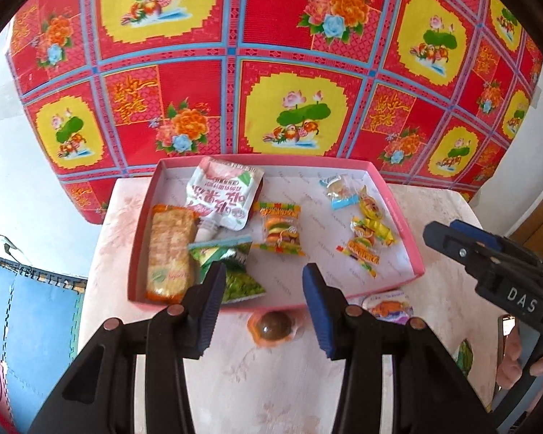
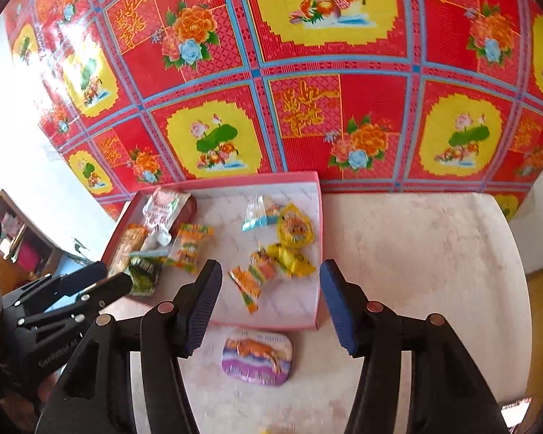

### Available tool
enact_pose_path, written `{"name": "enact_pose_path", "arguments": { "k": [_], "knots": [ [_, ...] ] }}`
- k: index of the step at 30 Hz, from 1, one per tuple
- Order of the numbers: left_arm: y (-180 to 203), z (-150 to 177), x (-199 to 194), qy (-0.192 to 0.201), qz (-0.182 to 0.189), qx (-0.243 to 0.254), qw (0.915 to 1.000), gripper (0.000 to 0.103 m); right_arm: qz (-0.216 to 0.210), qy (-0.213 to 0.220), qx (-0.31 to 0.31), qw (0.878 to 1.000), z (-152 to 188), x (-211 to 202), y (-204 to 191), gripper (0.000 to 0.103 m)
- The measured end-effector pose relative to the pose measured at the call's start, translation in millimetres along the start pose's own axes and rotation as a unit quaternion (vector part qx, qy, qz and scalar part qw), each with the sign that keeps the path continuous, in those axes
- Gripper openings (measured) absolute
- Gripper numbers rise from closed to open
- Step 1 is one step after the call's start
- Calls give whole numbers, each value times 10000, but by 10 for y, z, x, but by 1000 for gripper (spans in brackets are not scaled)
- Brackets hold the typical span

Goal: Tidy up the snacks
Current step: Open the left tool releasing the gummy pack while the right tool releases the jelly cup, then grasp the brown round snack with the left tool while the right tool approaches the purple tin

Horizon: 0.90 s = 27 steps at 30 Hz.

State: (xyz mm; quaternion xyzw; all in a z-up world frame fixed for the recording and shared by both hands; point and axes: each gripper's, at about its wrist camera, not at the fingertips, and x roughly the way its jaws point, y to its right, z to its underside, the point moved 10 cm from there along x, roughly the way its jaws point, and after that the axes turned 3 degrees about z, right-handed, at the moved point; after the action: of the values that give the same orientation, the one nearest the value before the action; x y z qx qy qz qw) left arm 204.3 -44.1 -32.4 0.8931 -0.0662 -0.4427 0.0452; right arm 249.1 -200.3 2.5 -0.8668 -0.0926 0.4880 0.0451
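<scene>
Floral red mat point(image 1: 271, 54), marbled table point(image 1: 257, 369)

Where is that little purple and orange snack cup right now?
The snack cup lies on the table just outside the pink tray's near edge, between the open fingers of the right gripper in its view.

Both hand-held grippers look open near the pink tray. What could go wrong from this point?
1. The round jelly cup sits close against the pink tray wall, so the left hand-held gripper may bump the wall.
2. The flat purple snack lies low; the right hand-held gripper might slip off it.
</scene>
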Motion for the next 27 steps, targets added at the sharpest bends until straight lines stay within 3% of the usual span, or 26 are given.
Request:
{"name": "enact_pose_path", "arguments": {
  "k": [18,27],
  "knots": [
    [-95,485,8,-271,12,-210,9994,47,44,-328,229,9992,605,-127,215,58],
    [-24,533,145,-441,128,-220,9987,47,24,-510,326,9982,764,-45,259,58]
  ]
}}
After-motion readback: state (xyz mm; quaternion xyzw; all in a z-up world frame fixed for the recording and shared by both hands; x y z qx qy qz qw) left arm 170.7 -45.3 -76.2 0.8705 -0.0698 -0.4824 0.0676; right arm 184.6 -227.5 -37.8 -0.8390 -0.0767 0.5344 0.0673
